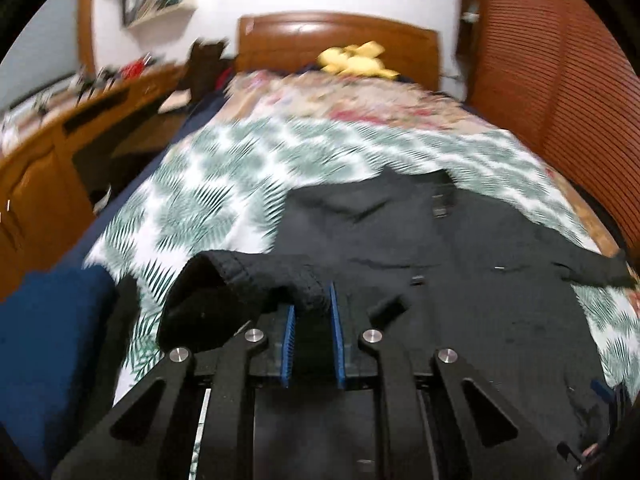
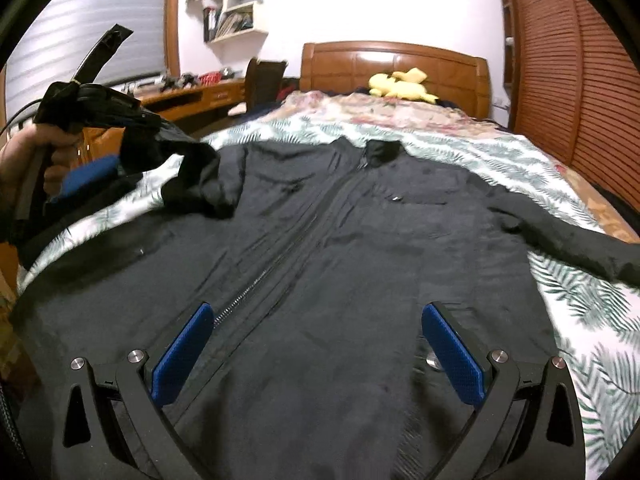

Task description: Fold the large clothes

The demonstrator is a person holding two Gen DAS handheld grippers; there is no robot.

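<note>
A bed (image 2: 460, 148) with a leaf-print cover fills the room, wooden headboard at the far end. A black jacket (image 2: 340, 248) lies spread front-up across its near half. The left tool (image 1: 312, 312) is clamped on the jacket's left sleeve cuff (image 1: 276, 280), lifted. The right tool (image 2: 316, 344) hangs over the jacket's lower front, fingers wide apart.

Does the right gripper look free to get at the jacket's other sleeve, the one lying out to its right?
Probably yes: the right gripper is open and empty, and the sleeve lies flat, uncovered.
</note>
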